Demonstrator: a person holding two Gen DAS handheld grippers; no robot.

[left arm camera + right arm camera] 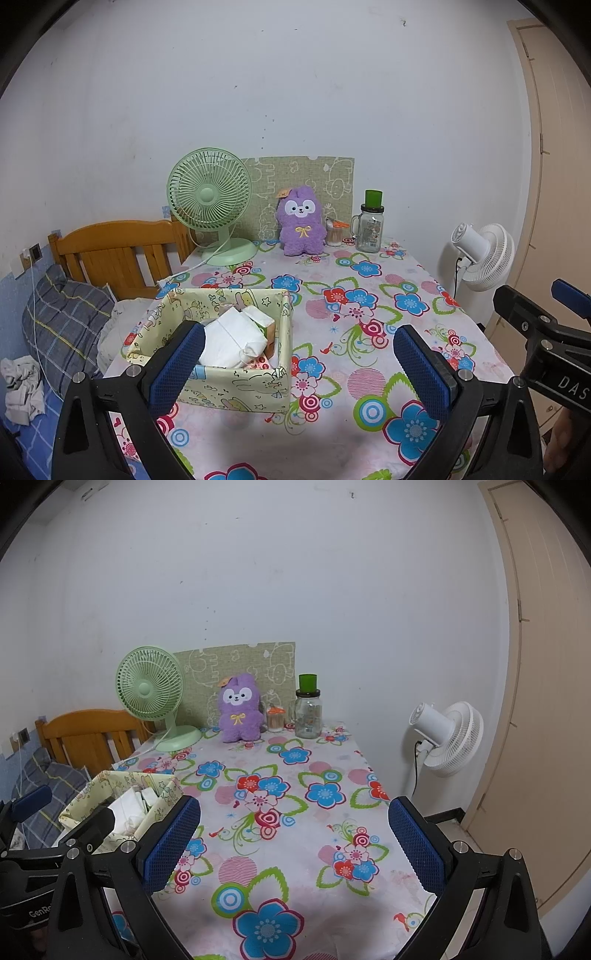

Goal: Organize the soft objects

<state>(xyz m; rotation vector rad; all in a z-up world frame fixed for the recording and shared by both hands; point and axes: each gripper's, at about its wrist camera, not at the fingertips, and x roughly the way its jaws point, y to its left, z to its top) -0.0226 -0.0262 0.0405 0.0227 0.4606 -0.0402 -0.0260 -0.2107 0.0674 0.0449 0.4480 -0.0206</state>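
Observation:
A purple plush toy [301, 223] sits upright at the back of the flowered table, also in the right wrist view [240, 709]. A pale yellow fabric box [236, 384] stands at the table's near left and holds white tissue packs [236, 338]; it also shows in the right wrist view [110, 794]. My left gripper [299, 369] is open and empty, above the near table, its left finger in front of the box. My right gripper [293, 843] is open and empty above the table's near middle.
A green desk fan [210, 201] stands back left, a glass jar with green lid [369, 229] and a small toothpick jar [334, 234] back right. A white floor fan [484, 254] is right of the table. A bed with wooden headboard [118, 251] lies left.

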